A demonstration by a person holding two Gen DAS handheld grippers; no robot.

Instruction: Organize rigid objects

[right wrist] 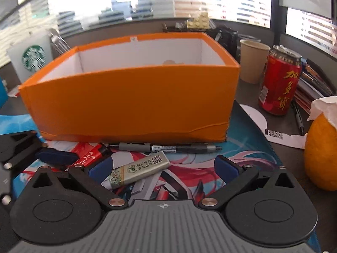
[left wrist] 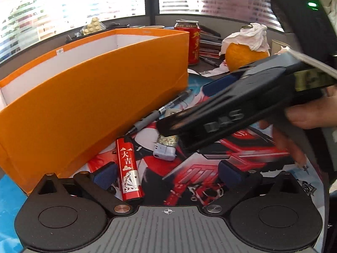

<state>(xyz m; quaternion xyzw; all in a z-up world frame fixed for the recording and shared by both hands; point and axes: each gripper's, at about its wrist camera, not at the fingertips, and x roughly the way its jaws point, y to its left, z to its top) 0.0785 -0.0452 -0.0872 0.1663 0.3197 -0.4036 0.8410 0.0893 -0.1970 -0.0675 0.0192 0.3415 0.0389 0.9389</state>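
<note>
The left gripper [left wrist: 168, 175] is spread wide and holds nothing. A red lighter [left wrist: 129, 168] lies flat on the picture mat [left wrist: 200, 175] between its two blue pads, close to the left pad [left wrist: 105, 177]. Just past the red lighter, a silver lighter [left wrist: 166, 147] lies on the mat too. The right gripper [left wrist: 210, 124] reaches in over it from the right and hides part of it. In the right wrist view, the right gripper [right wrist: 162, 166] is also spread wide, with nothing pinched. The silver lighter [right wrist: 140, 169] lies slanted between its pads, nearer the left one.

A black and grey pen [right wrist: 168, 147] lies on the mat right along the foot of the big orange box [right wrist: 130, 99]. The box is open at the top and white inside. It stands like a wall behind the lighters and the pen. Something pale shows low inside, but it is too hidden to name.

Around the box, the worktop [right wrist: 248, 92] is crowded. A red drink can [right wrist: 278, 80] stands to the right of the box, with a tan paper cup [right wrist: 252, 61] beside it. An orange fruit [right wrist: 320, 154] with a crumpled white tissue [right wrist: 324, 107] on top sits further right, near a stack of booklets [right wrist: 313, 84]. A white cup with a green logo [right wrist: 31, 54] stands to the left of the box. A pale toy brick [right wrist: 198, 21] sits behind the box.
</note>
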